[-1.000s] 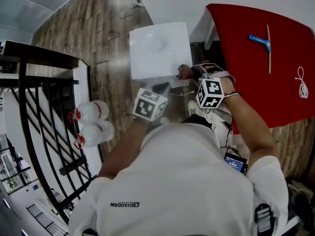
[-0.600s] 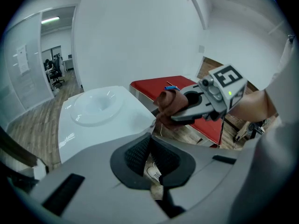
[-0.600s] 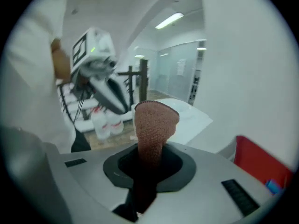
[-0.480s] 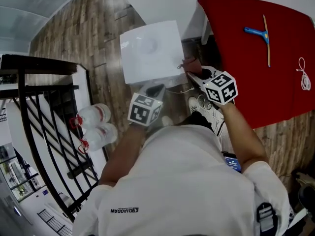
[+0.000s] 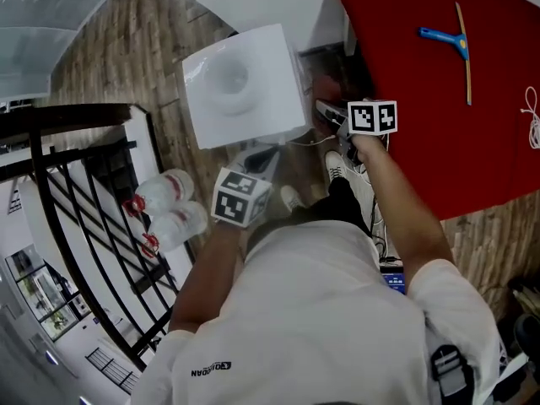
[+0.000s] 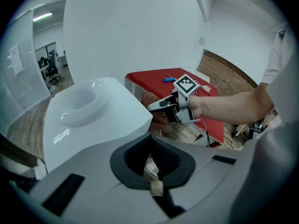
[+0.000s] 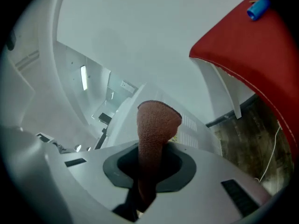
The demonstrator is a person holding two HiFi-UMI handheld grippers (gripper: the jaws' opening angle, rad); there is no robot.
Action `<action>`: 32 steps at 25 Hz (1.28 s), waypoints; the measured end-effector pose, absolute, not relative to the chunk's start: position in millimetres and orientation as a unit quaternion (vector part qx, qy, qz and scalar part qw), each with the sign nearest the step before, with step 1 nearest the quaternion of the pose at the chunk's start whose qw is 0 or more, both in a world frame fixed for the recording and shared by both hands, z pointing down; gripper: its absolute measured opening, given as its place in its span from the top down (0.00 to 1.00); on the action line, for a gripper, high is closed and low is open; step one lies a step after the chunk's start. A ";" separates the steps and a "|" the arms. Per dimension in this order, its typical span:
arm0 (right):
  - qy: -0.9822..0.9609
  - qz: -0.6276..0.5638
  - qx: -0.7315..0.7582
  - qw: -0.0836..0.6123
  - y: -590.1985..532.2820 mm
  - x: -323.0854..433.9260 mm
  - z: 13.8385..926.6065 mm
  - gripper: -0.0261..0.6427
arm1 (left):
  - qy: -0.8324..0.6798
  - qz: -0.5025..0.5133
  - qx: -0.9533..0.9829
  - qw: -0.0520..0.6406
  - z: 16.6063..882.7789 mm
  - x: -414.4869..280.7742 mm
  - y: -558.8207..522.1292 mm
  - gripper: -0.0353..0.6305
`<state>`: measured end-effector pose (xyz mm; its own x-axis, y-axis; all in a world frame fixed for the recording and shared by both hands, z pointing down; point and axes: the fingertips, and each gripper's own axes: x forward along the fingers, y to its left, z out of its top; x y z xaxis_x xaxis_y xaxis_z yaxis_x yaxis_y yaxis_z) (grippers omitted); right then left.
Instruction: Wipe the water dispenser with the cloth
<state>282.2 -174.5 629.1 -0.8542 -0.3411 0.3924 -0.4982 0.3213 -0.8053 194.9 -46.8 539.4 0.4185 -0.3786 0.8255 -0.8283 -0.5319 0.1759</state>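
Note:
The white water dispenser stands on the wood floor; its top with a round well also fills the left gripper view. My right gripper is at the dispenser's right side, shut on a reddish-brown cloth. In the right gripper view the cloth sticks up from the gripper against a white panel with vent slots. My left gripper hovers at the dispenser's near edge, shut and holding nothing. The left gripper view also shows the right gripper and the cloth.
A red table on the right carries a blue-handled tool and a white cord. Two water bottles lie by a black railing on the left. White shoes sit on the floor by the dispenser.
My right gripper has carried the cloth from the dispenser's near right corner farther along its right side. The left gripper has stayed near the front edge.

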 end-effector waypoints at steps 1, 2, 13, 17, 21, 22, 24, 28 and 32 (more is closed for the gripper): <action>-0.805 0.528 0.257 0.078 -177.1 280.1 639.6 0.88 | -0.385 0.380 0.786 0.300 541.2 195.3 -46.7 0.96; -0.802 0.534 0.254 0.082 -179.3 277.5 650.5 0.88 | -0.389 0.379 0.783 0.304 542.8 195.6 -46.5 0.96; -0.765 0.568 0.255 0.164 -206.8 261.1 780.3 0.88 | -0.411 0.387 0.758 0.327 564.7 195.5 -56.2 0.96; -0.749 0.581 0.259 0.188 -206.2 261.8 824.9 0.88 | -0.415 0.388 0.753 0.332 574.2 196.9 -53.1 0.96; -0.730 0.598 0.260 0.205 -206.1 260.5 856.3 0.88 | -0.418 0.383 0.749 0.343 575.9 199.1 -52.1 0.96; -0.726 0.602 0.260 0.207 -206.6 259.4 861.5 0.88 | -0.418 0.383 0.748 0.346 575.7 199.9 -51.8 0.96; -0.717 0.611 0.265 0.208 -210.5 257.1 871.6 0.88 | -0.415 0.383 0.748 0.348 575.3 199.7 -53.0 0.96; -0.691 0.631 0.277 0.218 -211.7 257.7 897.1 0.88 | -0.412 0.384 0.748 0.351 578.0 198.0 -54.4 0.96; -0.670 0.646 0.286 0.229 -210.4 259.7 917.8 0.88 | -0.414 0.385 0.744 0.355 580.2 194.4 -55.2 0.96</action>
<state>259.7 -210.4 917.8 -0.7319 -0.0869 0.6759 -0.6786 0.0032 -0.7345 194.4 -55.2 580.2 0.3596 -0.3434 0.8676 -0.8903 -0.4046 0.2089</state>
